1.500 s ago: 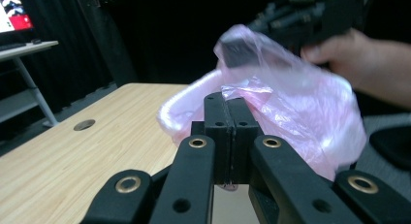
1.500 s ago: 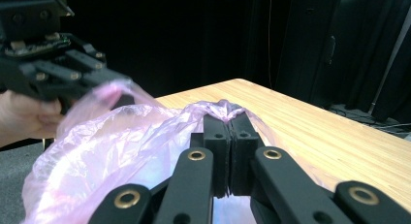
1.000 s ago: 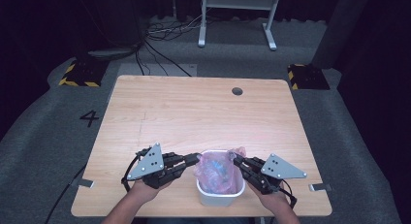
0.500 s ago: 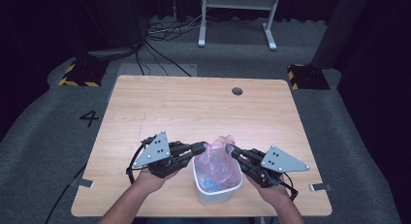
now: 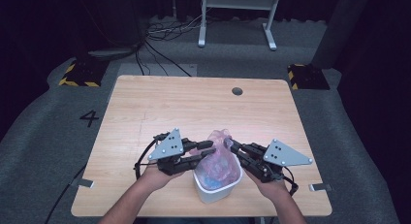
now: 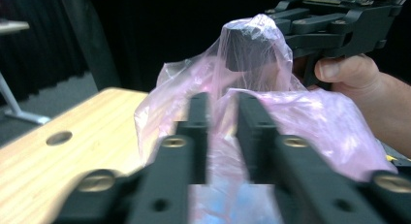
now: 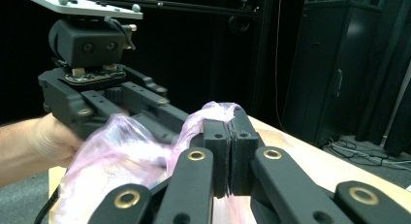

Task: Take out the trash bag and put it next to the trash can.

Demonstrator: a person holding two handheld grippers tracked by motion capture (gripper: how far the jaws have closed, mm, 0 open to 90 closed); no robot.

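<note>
A: What is sitting on the wooden table (image 5: 145, 107), taking the biggest thing first?

B: After the table itself, the white bin (image 5: 218, 187) is standing near the table's front edge, roughly midway along it. I am using that bin as the marker for everything else.

A: And the pink stuff?

B: That is a thin pink plastic bag (image 5: 219, 158) lining the bin and rising out of its mouth. Its upper part is being pulled into a peak above the bin's far rim. Something blue is showing through the film down inside the bin, too blurred to name.

A: What are the two tools doing?

B: The left gripper (image 5: 206, 151) is lying just left of the bin, its tips reaching over the rim. Its jaws have just been opening; in the left gripper view (image 6: 223, 112) a narrow gap is showing between them, with bag film lying in that gap, and the pads are not pressing on it.

A: The other one?

B: The right gripper (image 5: 229, 145) is coming in from the bin's right side. In the right gripper view (image 7: 227, 132) its jaws are clamping tight on a fold of the bag, holding that peak up above the bin. The person's hands are holding both tools close beside the bin.
</note>
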